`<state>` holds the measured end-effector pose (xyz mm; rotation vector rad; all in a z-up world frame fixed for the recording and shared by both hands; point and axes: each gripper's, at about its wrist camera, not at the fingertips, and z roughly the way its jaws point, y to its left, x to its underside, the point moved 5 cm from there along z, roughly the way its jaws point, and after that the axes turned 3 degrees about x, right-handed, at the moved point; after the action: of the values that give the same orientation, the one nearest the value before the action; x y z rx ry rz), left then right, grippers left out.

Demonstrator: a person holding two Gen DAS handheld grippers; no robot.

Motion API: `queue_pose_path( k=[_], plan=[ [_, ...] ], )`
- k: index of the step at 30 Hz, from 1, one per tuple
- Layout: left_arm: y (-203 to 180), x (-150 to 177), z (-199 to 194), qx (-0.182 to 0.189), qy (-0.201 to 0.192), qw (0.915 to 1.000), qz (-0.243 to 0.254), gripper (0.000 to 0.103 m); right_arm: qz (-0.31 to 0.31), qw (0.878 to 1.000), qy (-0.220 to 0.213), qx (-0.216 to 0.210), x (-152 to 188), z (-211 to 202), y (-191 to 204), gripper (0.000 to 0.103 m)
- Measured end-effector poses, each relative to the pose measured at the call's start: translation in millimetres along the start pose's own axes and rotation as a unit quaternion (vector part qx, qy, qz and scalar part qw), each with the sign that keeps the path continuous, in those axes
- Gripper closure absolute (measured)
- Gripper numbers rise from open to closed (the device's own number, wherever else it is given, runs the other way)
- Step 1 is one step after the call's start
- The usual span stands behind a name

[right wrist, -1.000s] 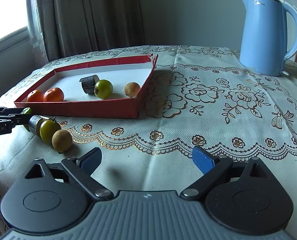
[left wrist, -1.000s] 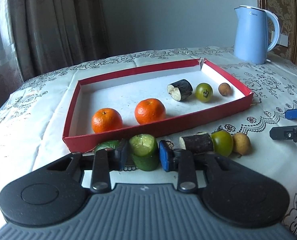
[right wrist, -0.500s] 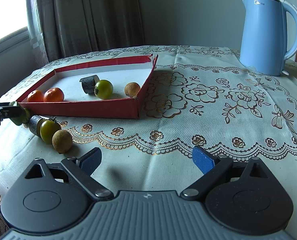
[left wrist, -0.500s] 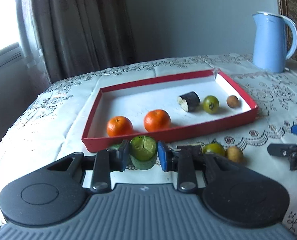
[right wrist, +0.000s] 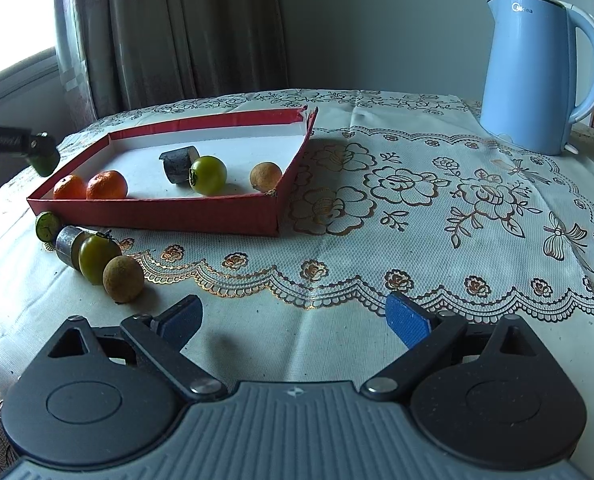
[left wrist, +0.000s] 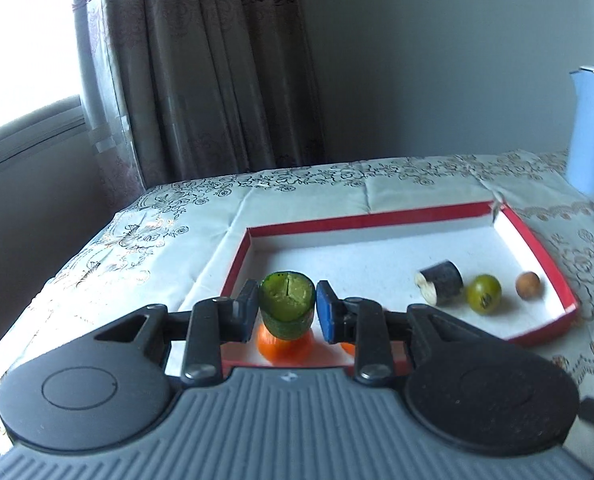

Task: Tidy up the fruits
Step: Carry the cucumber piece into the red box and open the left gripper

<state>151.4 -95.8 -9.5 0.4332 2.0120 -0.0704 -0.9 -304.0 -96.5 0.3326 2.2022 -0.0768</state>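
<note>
While the left gripper (left wrist: 287,312) clamps the green cucumber piece (left wrist: 287,304) aloft over the red tray (left wrist: 553,272) at its 7 o'clock corner, transfer is under way. Next: lower, release beside the oranges (right wrist: 107,185). Right gripper (right wrist: 293,320) gapes empty.

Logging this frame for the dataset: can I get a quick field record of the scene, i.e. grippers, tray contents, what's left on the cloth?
left gripper: shut on green cucumber piece, lifted over the tray's near-left corner
right gripper: open, nothing between its fingers, low over the tablecloth
red tray: two oranges, dark cut piece, green fruit, brown fruit
outside tray: cucumber piece, dark piece, green fruit, brown fruit, in a row
background: blue kettle
</note>
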Motion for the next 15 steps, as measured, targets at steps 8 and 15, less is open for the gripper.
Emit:
queue_pose_path(
  k=[8,15],
  plan=[
    [10,-19,54,-0.009,0.028,0.9990,-0.033,0.075,-0.004,1.000,0.002,0.001,0,2,0,0.003],
    [15,-14,87,-0.009,0.057,0.9970,-0.050,0.074,-0.005,1.000,0.003,-0.001,0,2,1,0.002]
  ],
)
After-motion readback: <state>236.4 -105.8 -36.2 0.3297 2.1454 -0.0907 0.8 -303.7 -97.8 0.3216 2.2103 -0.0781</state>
